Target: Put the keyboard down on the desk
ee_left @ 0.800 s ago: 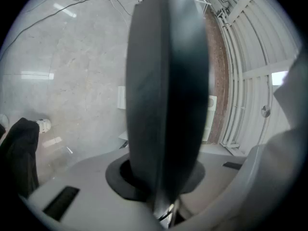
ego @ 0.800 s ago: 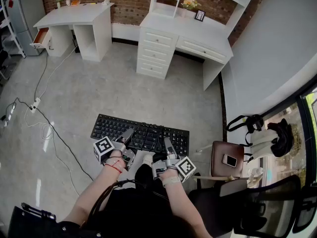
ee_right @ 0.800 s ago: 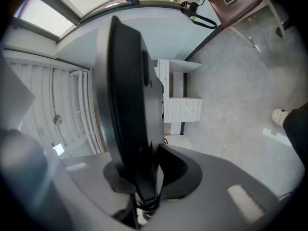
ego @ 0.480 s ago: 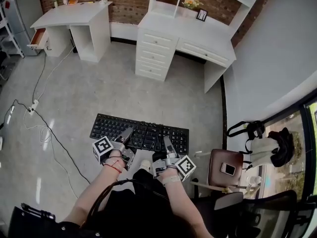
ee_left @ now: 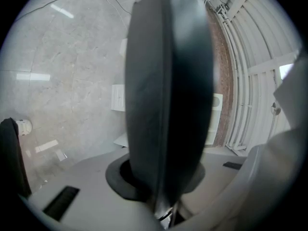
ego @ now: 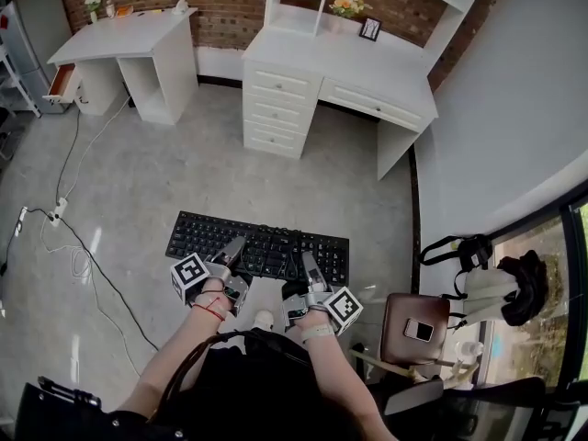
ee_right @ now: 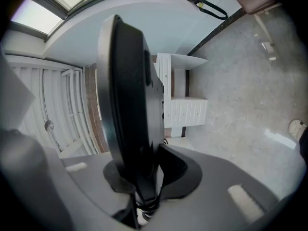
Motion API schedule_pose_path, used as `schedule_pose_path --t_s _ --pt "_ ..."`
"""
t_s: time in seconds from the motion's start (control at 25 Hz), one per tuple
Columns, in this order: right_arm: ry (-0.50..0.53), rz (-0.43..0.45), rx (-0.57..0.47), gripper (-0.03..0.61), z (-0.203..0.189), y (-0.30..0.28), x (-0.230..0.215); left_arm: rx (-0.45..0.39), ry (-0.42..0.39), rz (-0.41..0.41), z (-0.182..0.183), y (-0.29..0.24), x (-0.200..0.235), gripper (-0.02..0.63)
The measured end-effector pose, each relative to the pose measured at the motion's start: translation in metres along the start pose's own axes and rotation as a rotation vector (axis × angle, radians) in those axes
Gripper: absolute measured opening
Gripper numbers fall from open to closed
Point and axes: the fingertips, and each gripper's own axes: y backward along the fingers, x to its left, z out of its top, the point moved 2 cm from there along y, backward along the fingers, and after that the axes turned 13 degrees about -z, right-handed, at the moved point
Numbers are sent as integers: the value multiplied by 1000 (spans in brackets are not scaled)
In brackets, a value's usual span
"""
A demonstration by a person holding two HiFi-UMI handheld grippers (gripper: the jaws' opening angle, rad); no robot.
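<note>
Grips the near edge of the keyboard (ego: 204, 234) in left claw (ego: 235, 250) and right claw (ego: 307, 266), each clamped on it. Holds it level above the floor (ego: 184, 154), well apart from the white bench (ego: 349, 58) ahead. Has yet to carry it over, lower it, let go.

The keyboard (ego: 259, 244) is black all over. At its near edge the left gripper (ego: 235, 249) and right gripper (ego: 309, 266) are grey metal, each carrying a cube patterned with black-and-white square markers. Under the keyboard the floor (ego: 165, 173) is pale grey and faintly marbled. Beyond the keyboard the desk (ego: 349, 62) is white, set against a red-brown brick wall (ego: 220, 3). To the keyboard's right a stool (ego: 397, 312) is brown. Nearer than the keyboard are a thin red wrist string (ego: 211, 309) and black clothing (ego: 266, 384).
</note>
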Motion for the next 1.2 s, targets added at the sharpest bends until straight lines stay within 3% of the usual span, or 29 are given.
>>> schedule_pose_path --t_s 0.68,1.2 --pt "-27 9 -16 71 57 -35 7 33 -7 16 -11 -69 9 74" --pt "-34 -4 -33 71 89 -102 22 46 20 17 20 -143 22 74"
